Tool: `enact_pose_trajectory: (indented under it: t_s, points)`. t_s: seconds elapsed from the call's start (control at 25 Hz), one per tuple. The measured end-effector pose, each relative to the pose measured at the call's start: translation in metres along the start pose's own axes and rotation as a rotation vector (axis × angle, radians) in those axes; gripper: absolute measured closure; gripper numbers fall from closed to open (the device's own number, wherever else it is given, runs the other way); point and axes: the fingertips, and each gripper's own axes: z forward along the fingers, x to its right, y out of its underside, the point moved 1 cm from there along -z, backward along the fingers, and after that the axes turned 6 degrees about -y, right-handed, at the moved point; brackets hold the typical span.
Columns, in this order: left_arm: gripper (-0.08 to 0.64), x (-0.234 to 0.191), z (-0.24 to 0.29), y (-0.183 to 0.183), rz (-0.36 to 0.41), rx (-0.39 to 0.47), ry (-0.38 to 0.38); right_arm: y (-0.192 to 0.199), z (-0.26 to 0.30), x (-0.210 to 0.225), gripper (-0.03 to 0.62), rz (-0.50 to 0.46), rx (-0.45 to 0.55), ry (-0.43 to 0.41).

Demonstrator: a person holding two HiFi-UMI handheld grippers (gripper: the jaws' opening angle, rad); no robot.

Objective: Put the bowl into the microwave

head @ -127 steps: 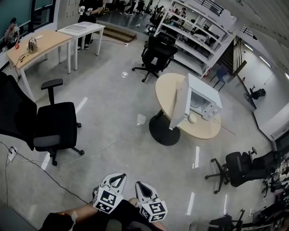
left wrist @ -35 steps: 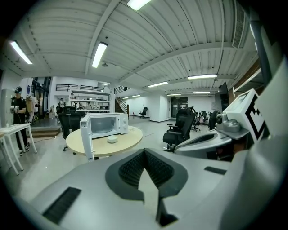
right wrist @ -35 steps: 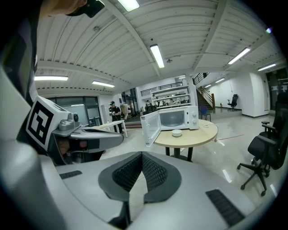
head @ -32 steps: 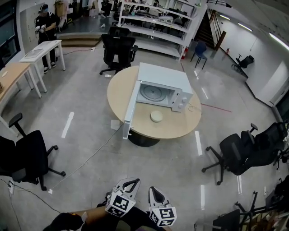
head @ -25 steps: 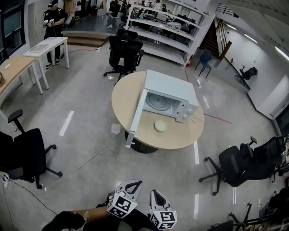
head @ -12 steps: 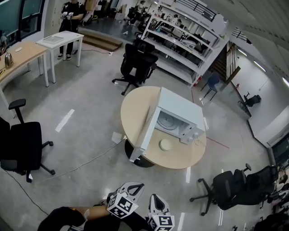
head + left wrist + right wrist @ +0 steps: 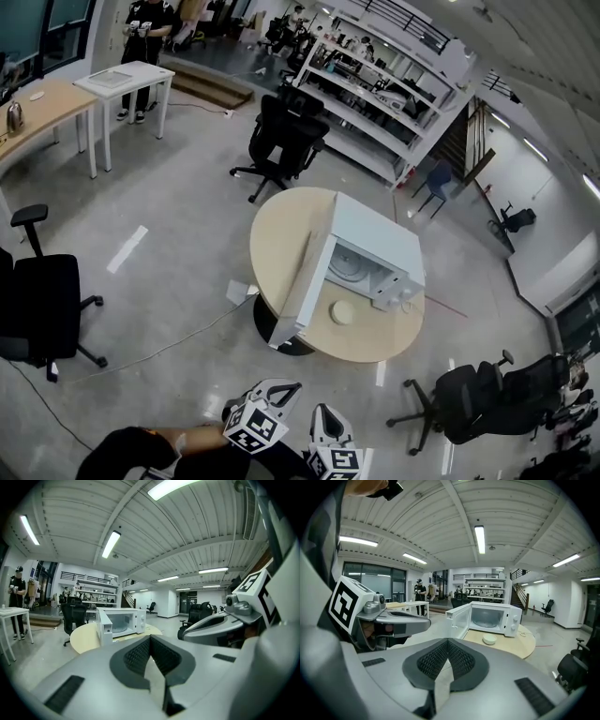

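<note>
**Near field.** The left gripper and right gripper sit side by side at the bottom of the head view, low and close to my body. In each gripper view the ribbed pads meet at the tips with nothing between them. Both grippers are closed and empty.

**Middle field.** Open floor lies between me and the round table. The table is well apart from both grippers.

**Work area.** The microwave stands on the table with its door swung wide open. The bowl rests on the tabletop just in front of the open cavity, not inside it.

**Far field.** A black office chair stands behind the table, with shelving beyond it.

**Change of state.**
- Over the last five seconds the table has moved from the right of the head view to its centre.
- The cavity opening has come into plain sight.
- The bowl has not moved, and the door has stayed open.
- Both grippers have kept the same low, closed posture.

**Meaning for the task.** I judge this to be the approach phase. No door step is needed. Remaining steps: close the distance, part the jaws of one gripper, grasp the bowl by its rim and place it inside the cavity.
</note>
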Motion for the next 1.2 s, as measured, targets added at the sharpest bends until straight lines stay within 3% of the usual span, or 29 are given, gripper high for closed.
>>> enact_pose_trajectory:
  t_s: [0.56, 1.2]
  points:
    - [0.512, -0.019, -0.009, 0.007, -0.011, -0.004, -0.016, 0.002, 0.015, -0.019, 0.577, -0.003, -0.022, -0.033]
    - [0.512, -0.002, 0.032, 0.015, -0.036, -0.069, -0.048, 0.011, 0.022, 0.026, 0.577, 0.029, -0.057, -0.069]
